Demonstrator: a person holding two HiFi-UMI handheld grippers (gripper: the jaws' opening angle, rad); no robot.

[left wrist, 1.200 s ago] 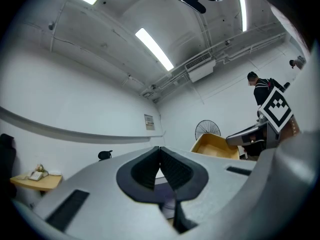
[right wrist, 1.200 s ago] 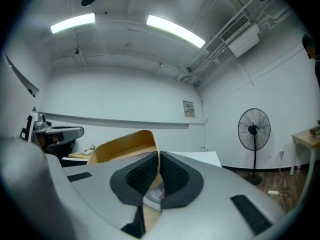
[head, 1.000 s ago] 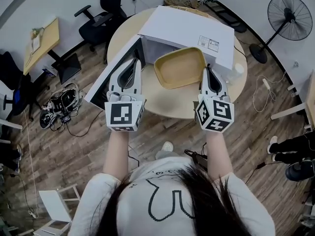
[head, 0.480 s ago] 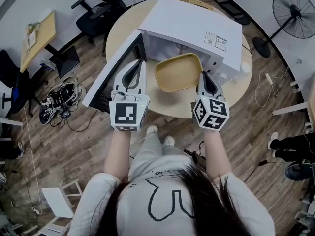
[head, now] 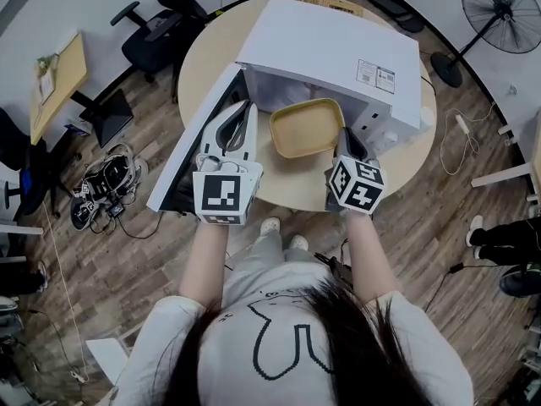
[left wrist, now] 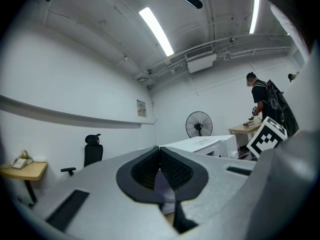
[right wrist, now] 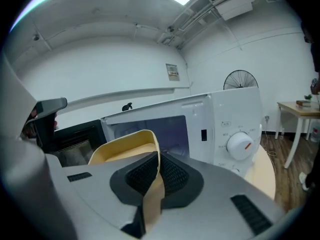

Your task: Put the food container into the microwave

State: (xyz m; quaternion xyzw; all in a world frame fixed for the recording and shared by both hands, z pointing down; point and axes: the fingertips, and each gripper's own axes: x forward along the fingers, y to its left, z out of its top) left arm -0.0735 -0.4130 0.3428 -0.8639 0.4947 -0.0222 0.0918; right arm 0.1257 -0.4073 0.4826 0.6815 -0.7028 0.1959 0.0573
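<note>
Head view has the person standing at a round wooden table (head: 203, 70) on which a white microwave (head: 334, 45) sits with its door (head: 188, 155) swung wide to the left. The right gripper (head: 346, 135) is clamped on the near right rim of a shallow yellow food container (head: 306, 127), held level and off the tabletop, right at the mouth of the oven cavity. Its far edge seems to reach the opening, though from above I cannot say whether it has crossed inside.

Right gripper view confirms the grip: the two dark ribbed pads (right wrist: 172, 173) pinch the container's thin wall (right wrist: 125, 146) between them. The lit cavity lies straight ahead and the control panel's dial (right wrist: 239, 145) is off to the right.

Beside the container on its left, the left gripper (head: 243, 112) hangs above the open door. Left gripper view shows its jaws (left wrist: 160, 154) closed tip to tip with nothing between them.

Across the room stand a pedestal fan (head: 505, 11) on the right and a black office chair (head: 161, 28) behind the table.
</note>
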